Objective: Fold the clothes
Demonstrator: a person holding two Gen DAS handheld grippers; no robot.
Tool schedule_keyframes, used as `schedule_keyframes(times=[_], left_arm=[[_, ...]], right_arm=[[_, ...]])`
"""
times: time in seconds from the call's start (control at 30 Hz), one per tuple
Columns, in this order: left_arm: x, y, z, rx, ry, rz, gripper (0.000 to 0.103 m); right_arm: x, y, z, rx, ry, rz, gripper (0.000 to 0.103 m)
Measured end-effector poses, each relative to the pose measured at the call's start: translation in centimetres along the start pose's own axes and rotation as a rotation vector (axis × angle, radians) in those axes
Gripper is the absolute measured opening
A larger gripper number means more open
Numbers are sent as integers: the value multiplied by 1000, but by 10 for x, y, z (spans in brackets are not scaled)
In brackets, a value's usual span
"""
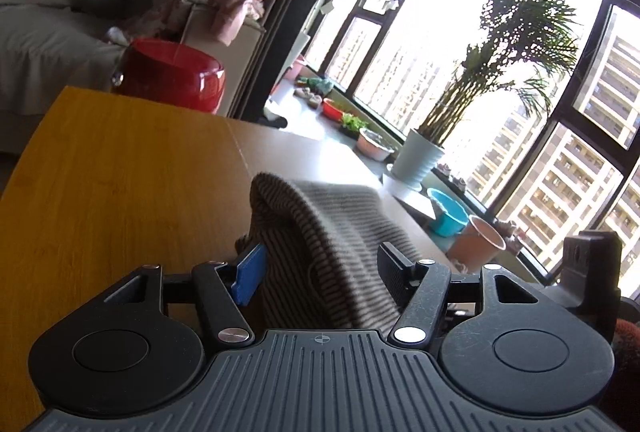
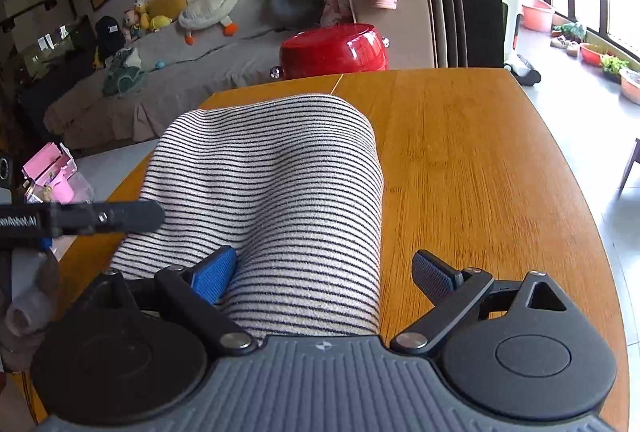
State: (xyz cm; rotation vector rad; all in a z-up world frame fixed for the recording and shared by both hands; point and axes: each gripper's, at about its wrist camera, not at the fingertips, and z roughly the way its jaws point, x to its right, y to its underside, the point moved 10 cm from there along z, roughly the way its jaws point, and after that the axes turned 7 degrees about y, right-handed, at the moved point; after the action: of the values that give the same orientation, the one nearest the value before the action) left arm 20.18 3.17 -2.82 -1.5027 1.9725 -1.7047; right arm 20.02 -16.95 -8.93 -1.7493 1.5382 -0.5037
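The right wrist view shows the striped garment (image 2: 272, 191) lying folded on the wooden table (image 2: 480, 171), its long axis running straight away from the right gripper (image 2: 326, 274). That gripper's jaws stand wide, the cloth's near end lying between them toward the blue finger. The left gripper (image 1: 324, 268), also spread wide, has a raised hump of cloth between its fingers. The right gripper looks better aligned for the next fold.

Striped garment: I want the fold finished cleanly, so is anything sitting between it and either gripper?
Nothing visible. The striped garment lies on the wooden table and already runs between the open fingers of the right gripper and the left gripper.
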Motion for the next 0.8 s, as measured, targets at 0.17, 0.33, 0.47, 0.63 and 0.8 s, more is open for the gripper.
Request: schedule_keyframes(times=[0.17,0.33,0.47,0.63,0.8], left_arm=[[17,-9,29,-47,64,26,56],[-2,17,55,-116,8,43,44],[-6,19,50,-104,26,35,44],[-11,23,46,-87,51,20,44],[-19,23,43,-77,71,-13,44]], right_arm=[[0,-1,-2,10,-7,-6,96],[4,-16,-10,35,-37,24,87],[15,-47,-6,58,-44,80,70],[32,-82,21,48,-35,171,86],[36,-75,73,-60,-53,269,92]])
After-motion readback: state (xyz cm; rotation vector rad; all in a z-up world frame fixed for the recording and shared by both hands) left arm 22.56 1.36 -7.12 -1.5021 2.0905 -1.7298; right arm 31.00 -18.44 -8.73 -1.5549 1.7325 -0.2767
